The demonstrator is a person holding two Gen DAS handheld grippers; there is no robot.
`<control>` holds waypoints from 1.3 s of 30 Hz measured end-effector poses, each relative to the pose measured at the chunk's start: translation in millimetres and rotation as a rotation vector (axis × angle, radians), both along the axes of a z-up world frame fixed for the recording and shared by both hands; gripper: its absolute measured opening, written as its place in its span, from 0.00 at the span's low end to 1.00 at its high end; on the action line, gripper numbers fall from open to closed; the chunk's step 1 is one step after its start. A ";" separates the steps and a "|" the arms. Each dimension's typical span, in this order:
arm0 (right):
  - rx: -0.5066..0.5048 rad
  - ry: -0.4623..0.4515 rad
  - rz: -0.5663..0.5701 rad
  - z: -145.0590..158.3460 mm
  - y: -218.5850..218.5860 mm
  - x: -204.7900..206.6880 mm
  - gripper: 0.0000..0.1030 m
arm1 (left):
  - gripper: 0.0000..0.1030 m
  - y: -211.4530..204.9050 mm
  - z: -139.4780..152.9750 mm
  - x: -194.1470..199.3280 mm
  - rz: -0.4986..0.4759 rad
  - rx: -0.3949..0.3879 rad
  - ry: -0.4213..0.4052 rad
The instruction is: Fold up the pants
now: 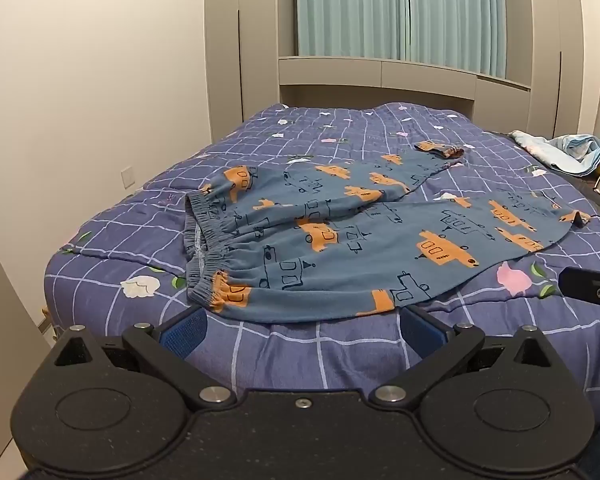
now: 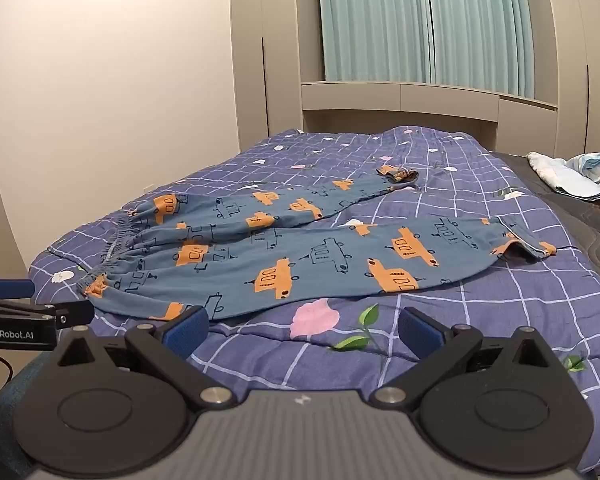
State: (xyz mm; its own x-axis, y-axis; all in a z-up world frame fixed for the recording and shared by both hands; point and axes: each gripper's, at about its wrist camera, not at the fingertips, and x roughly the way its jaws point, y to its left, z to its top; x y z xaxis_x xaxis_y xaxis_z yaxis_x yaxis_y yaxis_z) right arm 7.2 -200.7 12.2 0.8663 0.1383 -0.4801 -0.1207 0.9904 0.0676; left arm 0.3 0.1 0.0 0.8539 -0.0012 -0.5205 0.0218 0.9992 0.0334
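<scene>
Two grippers, left gripper (image 1: 300, 330) and right gripper (image 2: 304, 330), hover with fingers spread wide, grasping nothing, near the vehicle-print pants (image 1: 340, 248) lying flat on the checked quilt (image 1: 284, 344).

The pants (image 1: 340, 248) are spread unfolded on the bed (image 1: 284, 344), near its front edge. They are made of blue-grey fabric printed with orange vehicles and dark outline drawings. The gathered elastic waistband (image 1: 204, 236) is turned toward the bed's left edge. The two legs are splayed apart toward the right, the farther one angled toward the bed's far edge.
</scene>
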 end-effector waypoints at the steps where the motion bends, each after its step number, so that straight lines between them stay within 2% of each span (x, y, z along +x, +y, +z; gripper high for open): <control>1: -0.001 -0.001 0.001 0.2 0.4 -0.3 1.00 | 1.00 -0.1 0.0 -0.1 -0.001 0.000 -0.001; 39: -0.014 -0.015 0.008 3.0 2.8 -4.2 1.00 | 1.00 -1.0 -0.6 -0.7 -0.006 0.000 -0.010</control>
